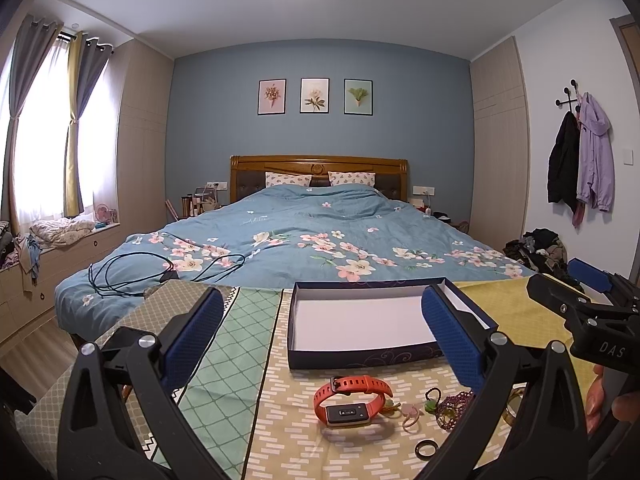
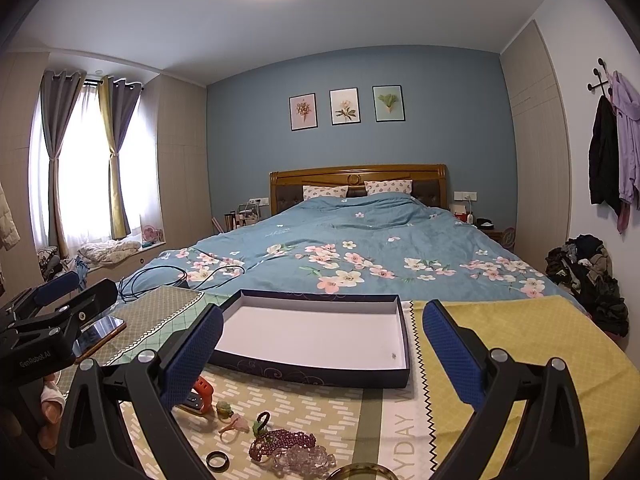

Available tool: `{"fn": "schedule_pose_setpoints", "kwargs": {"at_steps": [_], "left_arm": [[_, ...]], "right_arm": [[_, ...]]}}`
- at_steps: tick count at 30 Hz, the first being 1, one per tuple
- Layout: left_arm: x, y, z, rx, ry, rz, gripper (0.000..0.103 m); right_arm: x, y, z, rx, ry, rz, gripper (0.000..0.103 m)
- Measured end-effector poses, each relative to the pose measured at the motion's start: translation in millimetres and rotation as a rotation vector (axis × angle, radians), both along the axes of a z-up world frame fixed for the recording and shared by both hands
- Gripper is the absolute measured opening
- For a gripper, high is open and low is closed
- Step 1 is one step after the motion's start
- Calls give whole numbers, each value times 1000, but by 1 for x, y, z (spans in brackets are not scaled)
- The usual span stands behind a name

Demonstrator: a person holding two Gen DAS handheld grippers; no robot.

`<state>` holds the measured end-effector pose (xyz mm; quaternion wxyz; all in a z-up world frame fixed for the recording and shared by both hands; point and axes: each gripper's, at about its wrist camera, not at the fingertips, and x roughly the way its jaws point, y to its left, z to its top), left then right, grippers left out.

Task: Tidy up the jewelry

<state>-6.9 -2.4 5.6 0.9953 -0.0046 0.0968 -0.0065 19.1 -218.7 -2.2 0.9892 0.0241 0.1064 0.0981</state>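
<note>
A shallow dark-blue box (image 1: 362,354) with a white inside stands open on the patterned cloth; it also shows in the right wrist view (image 2: 308,374). In front of it lie an orange watch (image 1: 350,400), a black ring (image 1: 425,449), pink and green hair ties (image 1: 414,414) and a purple bead bracelet (image 1: 454,404). The right wrist view shows the purple bracelet (image 2: 280,442), clear beads (image 2: 306,460), the black ring (image 2: 218,460) and a gold bangle (image 2: 362,472). My left gripper (image 1: 322,332) is open and empty above the jewelry. My right gripper (image 2: 322,338) is open and empty, level with the box.
The table carries green, beige and yellow cloths (image 2: 520,344). A phone (image 2: 100,334) lies at the left. A bed with a blue floral cover (image 1: 320,236) and a black cable (image 1: 152,272) lies behind. A clothes pile (image 2: 588,276) sits on the right.
</note>
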Motion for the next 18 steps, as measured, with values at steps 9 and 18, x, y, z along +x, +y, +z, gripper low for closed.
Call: {"fn": "schedule_pose_setpoints", "kwargs": {"at_steps": [9, 18], "left_arm": [[1, 3, -3, 0, 12, -3, 97], [5, 6, -10, -4, 34, -6, 97]], "right_arm": [[0, 0, -1, 0, 0, 0, 96], [2, -2, -2, 7, 10, 0, 96]]}}
